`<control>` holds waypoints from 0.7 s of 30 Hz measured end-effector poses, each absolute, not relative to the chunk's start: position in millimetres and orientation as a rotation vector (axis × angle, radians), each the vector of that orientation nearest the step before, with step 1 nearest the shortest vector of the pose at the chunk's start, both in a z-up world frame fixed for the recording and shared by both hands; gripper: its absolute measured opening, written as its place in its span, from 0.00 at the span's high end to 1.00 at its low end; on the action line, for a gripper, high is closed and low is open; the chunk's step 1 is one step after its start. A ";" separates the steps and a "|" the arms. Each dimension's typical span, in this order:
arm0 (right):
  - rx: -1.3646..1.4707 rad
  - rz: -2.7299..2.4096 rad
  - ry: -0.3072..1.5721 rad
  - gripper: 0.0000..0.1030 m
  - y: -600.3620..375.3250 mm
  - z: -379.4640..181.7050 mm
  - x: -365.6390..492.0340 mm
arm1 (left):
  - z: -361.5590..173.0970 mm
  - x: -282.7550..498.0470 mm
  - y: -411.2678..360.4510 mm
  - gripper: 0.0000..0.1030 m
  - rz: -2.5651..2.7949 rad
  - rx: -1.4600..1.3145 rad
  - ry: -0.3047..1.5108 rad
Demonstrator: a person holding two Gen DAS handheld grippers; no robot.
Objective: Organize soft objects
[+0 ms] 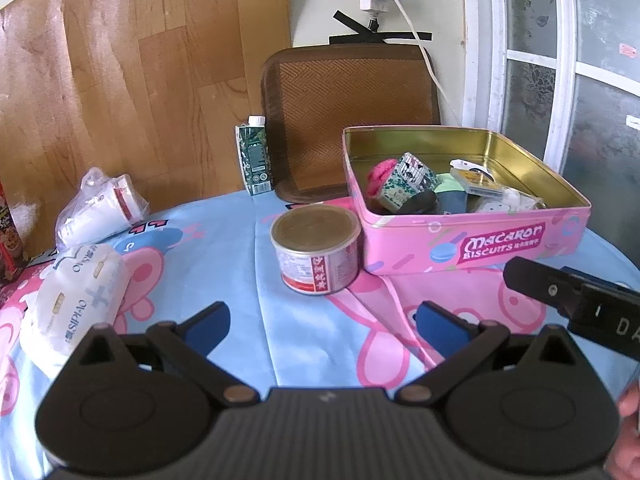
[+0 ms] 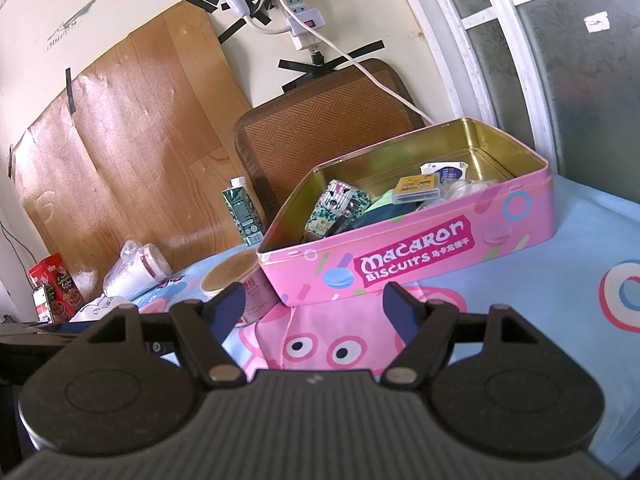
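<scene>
- At the far left of the left wrist view a red snack box (image 1: 9, 240) stands at the edge of the counter (image 1: 248, 248); it looks stiff, so I judge it no part of the job.
- Next come two soft things outside the tin: a bagged white roll (image 1: 100, 210) near the back wall, and a tissue pack (image 1: 74, 300) lying nearer the camera, just left of the left gripper.
- These two look like what is left to do.
- The left gripper (image 1: 322, 326) hovers over the cloth with its jaws spread and nothing between them.
- A green carton (image 1: 255, 156) stands at the back; a round can (image 1: 316, 248) sits just beside the tin's left corner. Both seem hard and probably stay out.
- The pink tin (image 1: 472, 240) stands open on the right half of the counter and is already partly filled: a pink fluffy thing (image 1: 380, 176), a patterned pouch (image 1: 408, 182), dark and green cloth pieces and some small packs lie inside.
- So part of the sorting appears done.
- The right gripper (image 2: 314, 312), seen in its own view, is also spread and empty, aimed at the tin's front wall.
- Neither gripper carries anything now; a fair guess is that the tissue pack is the next pick.
</scene>
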State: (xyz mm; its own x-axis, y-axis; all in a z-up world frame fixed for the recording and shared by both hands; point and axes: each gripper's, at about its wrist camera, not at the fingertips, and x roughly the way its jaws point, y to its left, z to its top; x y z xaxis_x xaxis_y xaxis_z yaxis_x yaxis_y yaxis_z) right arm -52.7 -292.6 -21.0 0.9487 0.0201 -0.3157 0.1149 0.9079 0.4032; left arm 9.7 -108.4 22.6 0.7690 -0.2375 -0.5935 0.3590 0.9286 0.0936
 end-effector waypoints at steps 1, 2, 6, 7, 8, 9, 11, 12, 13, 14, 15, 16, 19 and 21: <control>0.432 -0.050 0.321 0.24 -292.7 -20.9 -52.7 | 22.6 9.6 -108.5 0.00 -0.326 0.207 0.614; 0.434 -0.050 0.321 0.24 -292.8 -21.0 -52.7 | 22.5 9.7 -108.6 0.00 -0.327 0.207 0.614; 0.433 -0.047 0.322 0.24 -293.7 -20.6 -52.3 | 21.9 9.6 -109.4 0.00 -0.330 0.210 0.615; 0.433 -0.048 0.322 0.24 -293.7 -20.6 -52.1 | 21.9 9.5 -109.4 0.00 -0.330 0.210 0.615; 0.433 -0.047 0.322 0.24 -293.9 -20.7 -52.2 | 21.7 9.5 -109.8 0.00 -0.330 0.211 0.615; 0.433 -0.047 0.322 0.24 -293.9 -20.7 -52.1 | 21.5 9.5 -110.0 0.00 -0.330 0.211 0.615; 0.433 -0.047 0.322 0.24 -294.1 -20.8 -52.1 | 21.4 9.3 -110.1 0.00 -0.331 0.211 0.616; 0.433 -0.047 0.322 0.24 -294.0 -20.8 -52.1 | 21.5 9.3 -110.1 0.00 -0.331 0.211 0.616; 0.433 -0.047 0.322 0.24 -294.1 -20.8 -52.0 | 21.4 9.2 -110.2 0.00 -0.333 0.211 0.616; 0.433 -0.047 0.322 0.24 -294.1 -20.9 -52.0 | 21.2 8.9 -110.5 0.00 -0.334 0.211 0.617; 0.433 -0.047 0.322 0.24 -294.1 -20.9 -52.1 | 21.0 8.7 -110.7 0.00 -0.336 0.211 0.617; 0.433 -0.047 0.322 0.24 -294.1 -20.9 -52.0 | 20.7 8.6 -110.6 0.00 -0.338 0.211 0.618; 0.435 -0.047 0.322 0.24 -294.6 -21.3 -51.9 | 20.3 8.2 -110.7 0.00 -0.343 0.210 0.621; 0.436 -0.047 0.322 0.24 -294.6 -21.3 -52.0 | 20.2 7.8 -110.7 0.00 -0.345 0.210 0.622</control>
State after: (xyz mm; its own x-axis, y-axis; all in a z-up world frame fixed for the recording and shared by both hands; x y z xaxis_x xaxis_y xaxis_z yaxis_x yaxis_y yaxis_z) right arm -52.0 -294.6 -21.3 0.9483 0.0235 -0.3165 0.1135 0.9063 0.4071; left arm 7.8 -110.7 20.2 0.7586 -0.2522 -0.6008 0.3767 0.9221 0.0885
